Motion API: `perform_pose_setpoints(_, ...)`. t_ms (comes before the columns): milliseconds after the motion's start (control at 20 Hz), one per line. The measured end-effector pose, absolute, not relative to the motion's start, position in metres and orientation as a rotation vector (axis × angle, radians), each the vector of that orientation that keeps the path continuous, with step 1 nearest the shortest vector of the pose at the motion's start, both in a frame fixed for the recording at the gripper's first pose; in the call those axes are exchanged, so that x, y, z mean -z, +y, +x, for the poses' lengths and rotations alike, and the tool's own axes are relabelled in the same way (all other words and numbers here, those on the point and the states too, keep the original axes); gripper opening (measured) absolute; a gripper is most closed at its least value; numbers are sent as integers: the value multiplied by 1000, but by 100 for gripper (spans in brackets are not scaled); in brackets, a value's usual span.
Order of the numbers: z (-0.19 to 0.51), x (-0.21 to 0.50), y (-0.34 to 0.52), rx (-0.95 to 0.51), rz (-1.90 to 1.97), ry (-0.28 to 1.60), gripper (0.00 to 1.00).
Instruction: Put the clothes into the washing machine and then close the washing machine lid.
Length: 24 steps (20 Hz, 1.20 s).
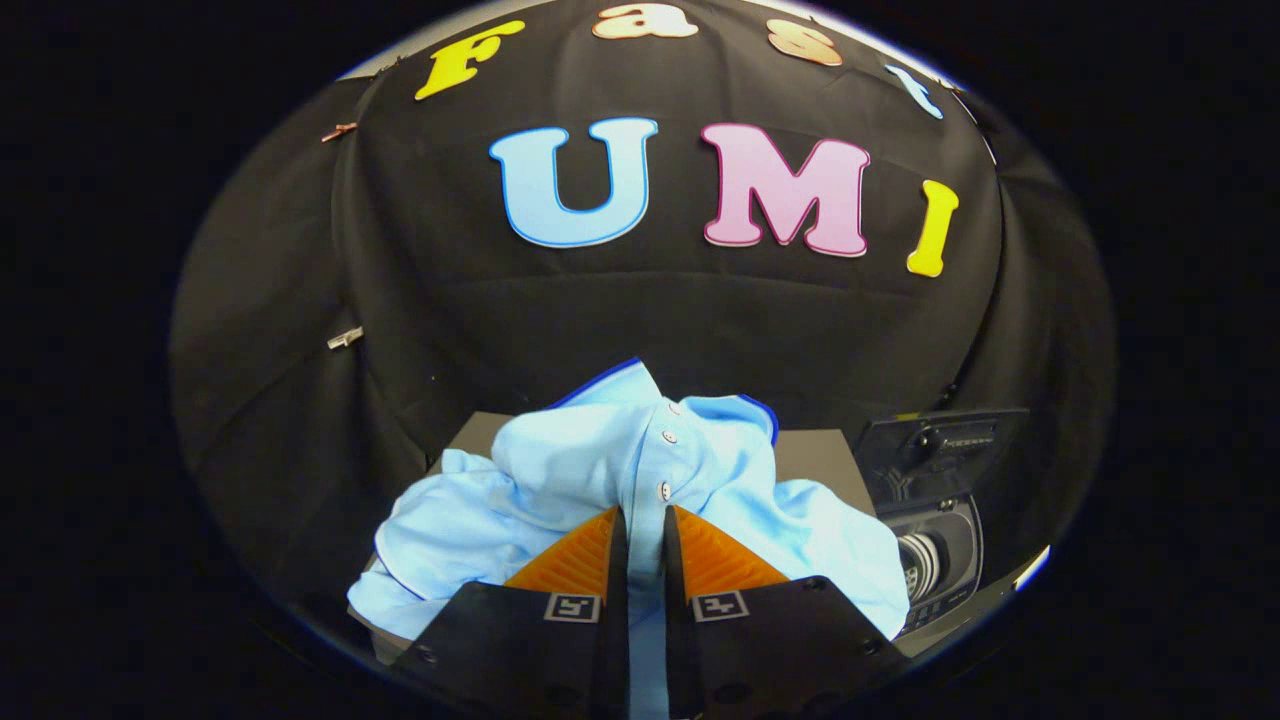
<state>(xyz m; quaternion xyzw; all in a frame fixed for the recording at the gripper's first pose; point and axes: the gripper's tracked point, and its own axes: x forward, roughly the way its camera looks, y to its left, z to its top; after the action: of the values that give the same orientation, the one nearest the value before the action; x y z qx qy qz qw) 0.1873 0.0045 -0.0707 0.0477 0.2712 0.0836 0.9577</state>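
A light blue polo shirt (560, 470) with white buttons and a dark blue collar edge is bunched up right ahead of me. My gripper (645, 515) is shut on the shirt, with a fold of the button placket pinched between the two fingers. The shirt spreads out to both sides of the fingers over a grey board (815, 455). To the right of the shirt stands a small black washing machine (935, 520) with its lid (940, 445) raised upright and the drum opening showing below it.
Black cloth covers the booth wall (640, 320) behind the board and the washing machine. A couple of metal clips (345, 338) hold the cloth at the left.
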Motion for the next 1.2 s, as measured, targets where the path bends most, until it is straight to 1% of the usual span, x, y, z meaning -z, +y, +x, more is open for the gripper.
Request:
perform_pose_setpoints(350, 180, 1, 7, -207, 130, 410, 19)
perform_pose_setpoints(750, 173, -9, -53, -150, 135, 378, 19)
perform_pose_setpoints(1200, 176, -13, -148, -124, 173, 378, 19)
